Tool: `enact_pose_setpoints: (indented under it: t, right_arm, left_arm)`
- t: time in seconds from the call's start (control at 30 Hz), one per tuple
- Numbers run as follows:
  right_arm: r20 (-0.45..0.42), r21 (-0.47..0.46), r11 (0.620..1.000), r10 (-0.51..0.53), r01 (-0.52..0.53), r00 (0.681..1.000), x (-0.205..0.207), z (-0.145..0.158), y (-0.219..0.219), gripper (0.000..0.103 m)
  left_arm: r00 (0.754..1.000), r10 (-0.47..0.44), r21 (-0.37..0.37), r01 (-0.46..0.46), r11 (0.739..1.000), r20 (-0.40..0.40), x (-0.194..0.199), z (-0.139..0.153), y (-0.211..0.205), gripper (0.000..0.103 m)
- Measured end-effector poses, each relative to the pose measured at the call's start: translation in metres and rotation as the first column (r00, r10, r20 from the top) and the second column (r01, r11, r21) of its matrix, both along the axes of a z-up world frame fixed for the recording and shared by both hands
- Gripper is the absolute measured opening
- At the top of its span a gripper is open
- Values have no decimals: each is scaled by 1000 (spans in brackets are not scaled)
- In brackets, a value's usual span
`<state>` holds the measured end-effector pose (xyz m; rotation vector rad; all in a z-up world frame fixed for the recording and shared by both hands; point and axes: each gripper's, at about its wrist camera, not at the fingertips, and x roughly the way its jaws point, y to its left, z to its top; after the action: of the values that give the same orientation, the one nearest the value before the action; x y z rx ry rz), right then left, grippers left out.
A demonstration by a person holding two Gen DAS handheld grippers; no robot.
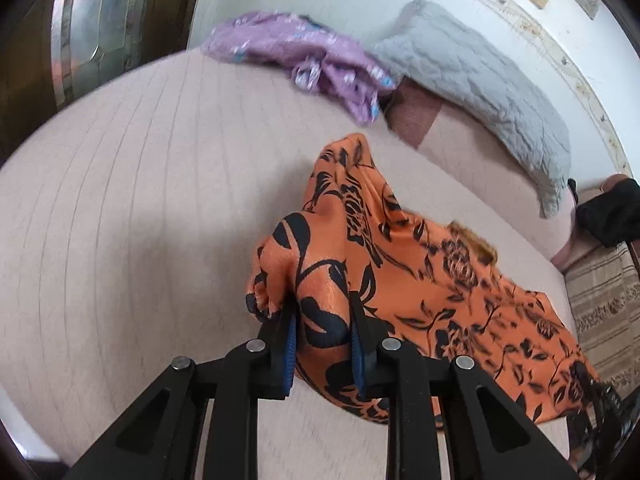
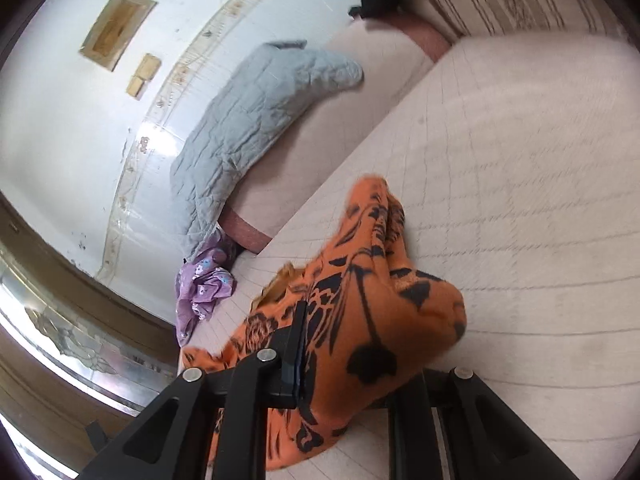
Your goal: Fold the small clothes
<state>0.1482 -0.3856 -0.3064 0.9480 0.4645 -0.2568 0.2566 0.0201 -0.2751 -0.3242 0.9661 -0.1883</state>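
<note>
Left claw (image 1: 324, 320) pinching orange garment (image 1: 400, 248) — bunched between fingers

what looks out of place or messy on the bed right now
The purple garment lies crumpled in a heap near the grey pillow, not folded. The orange floral garment is bunched and twisted between the left gripper and the right gripper. Nothing looks spilled or damaged.

Left wrist view: close, looking down along its fingers over the orange floral garment (image 1: 400, 264). Right wrist view: close, tilted. Shared: garment, grey quilted pillow (image 1: 472, 80), purple cloth (image 2: 204, 284).
</note>
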Motion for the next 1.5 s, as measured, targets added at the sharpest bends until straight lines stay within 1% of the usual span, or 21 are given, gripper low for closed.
enact_pose_setpoints:
  t: [0.07, 0.1, 0.2, 0.27, 0.33, 0.4, 0.43, 0.47, 0.5, 0.53, 0.6, 0.7, 0.73, 0.83, 0.93, 1.03, 1.13, 1.27, 1.4, 1.47, 1.5]
  right_arm:
    - [-45, 10, 1000, -1, 2, 999, -5, -8, -1, 18]
    - [-71, 41, 999, 2, 1, 997, -3, -18, -3, 18]
    - [-187, 170, 984, -15, 47, 982, -5, -54, -18, 23]
    - [-189, 269, 960, -21, 73, 982, -8, -71, -26, 27]
    - [-180, 313, 946, -23, 80, 983, -10, -77, -29, 41]
    - [-174, 285, 956, -26, 76, 984, -9, -76, -27, 59]
    - [-176, 256, 963, -33, 78, 984, -7, -74, -24, 59]
    - [-177, 231, 970, -30, 72, 984, -3, -74, -21, 59]
    - [-180, 202, 978, -23, 59, 983, 0, -72, -18, 46]
    - [-194, 155, 987, -22, 52, 981, 5, -68, -13, 27]
    - [-230, 53, 998, -21, 34, 973, 16, -58, -2, 21]
    - [-212, -34, 999, -6, -1, 977, 21, -31, 14, 20]
    - [-201, -50, 999, 4, -14, 980, 24, -22, 19, 19]
    - [-168, -131, 987, 72, -94, 983, 36, 16, 50, 19]
    - [-145, -213, 957, 169, -197, 975, 54, 54, 93, 19]
    - [-121, -246, 927, 259, -282, 958, 76, 78, 139, 20]
    - [-118, -212, 910, 337, -355, 934, 99, 79, 183, 20]
    - [-171, -135, 882, 428, -452, 887, 131, 44, 236, 20]
    - [-257, 3, 844, 519, -536, 815, 160, -14, 274, 37]
    - [-241, -7, 835, 532, -550, 812, 158, -24, 281, 45]
    - [-198, -18, 826, 549, -563, 812, 153, -20, 280, 65]
  left_arm:
    - [996, -22, 82, 29, 996, -92, 3, -25, -4, 29]
    - [994, -26, 98, 37, 994, -109, 4, -32, -4, 37]
    - [995, -57, 64, 62, 996, -76, 4, -24, 7, 41]
    - [996, -63, 65, 67, 996, -55, 2, -14, 12, 43]
    - [999, -48, 76, 50, 996, -19, -3, -2, 19, 44]
    - [996, -31, 130, 20, 991, 83, -11, 17, 27, 49]
    - [992, -21, 152, 2, 988, 123, -13, 25, 29, 53]
    - [984, -4, 167, -25, 986, 177, -15, 35, 35, 64]
    - [981, 5, 166, -38, 985, 195, -8, 38, 38, 70]
    - [980, 10, 168, -44, 985, 199, -6, 37, 40, 70]
    - [991, -19, 206, -8, 978, 133, 11, 21, 37, 70]
    - [997, -46, 326, 65, 943, -64, 37, -29, 26, 70]
    - [996, -45, 299, 66, 952, -77, 36, -32, 28, 69]
    - [999, -49, 221, 50, 974, -12, 34, -8, 40, 64]
    - [998, 14, 227, -27, 973, 60, 36, 12, 62, 64]
    - [993, 96, 227, -109, 968, 68, 42, 17, 93, 64]
    - [975, 203, 239, -218, 946, 87, 46, 20, 130, 64]
    - [948, 307, 241, -319, 916, 90, 49, 15, 165, 64]
    - [950, 300, 236, -312, 920, 83, 51, 10, 164, 64]
    - [957, 273, 229, -289, 930, 97, 49, 12, 158, 64]
    - [958, 266, 226, -283, 932, 104, 49, 14, 157, 64]
